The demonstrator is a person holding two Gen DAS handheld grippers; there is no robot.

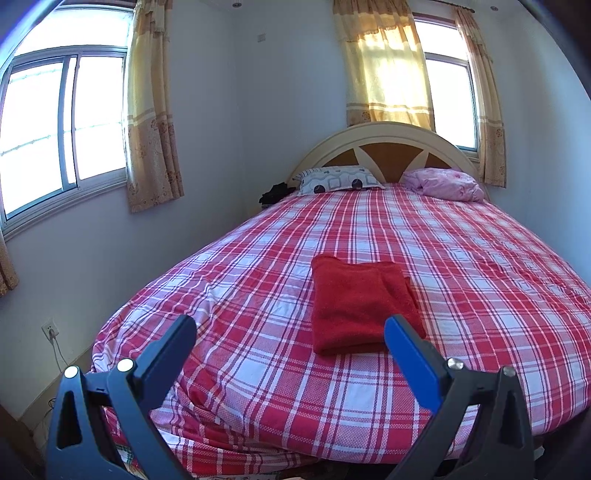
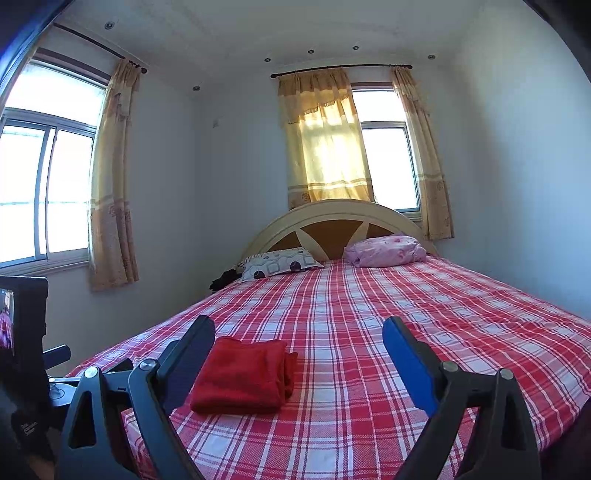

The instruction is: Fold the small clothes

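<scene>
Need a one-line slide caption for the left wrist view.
Open left gripper hovers before a folded red garment on the plaid bed.

Small bedroom, pale bluish-white walls [image 2: 240, 155], white ceiling [image 2: 295, 26] with recessed spotlights. Bed [image 1: 369, 229] under a red-and-white checked sheet fills most of the floor space. Arched cream headboard [image 2: 332, 218] with brown inlaid panels stands against the far wall. Patterned pillow [image 1: 338, 179] at head, left; crumpled pink bedding [image 1: 443, 182] at head, right. Two windows: a large sliding window [image 1: 55, 125] on the left wall, a smaller window [image 2: 388, 162] behind the headboard. Yellow curtains [image 2: 325, 140] glow with daylight. Wall socket [image 1: 50, 328] low on the left wall, cord plugged in.
</scene>
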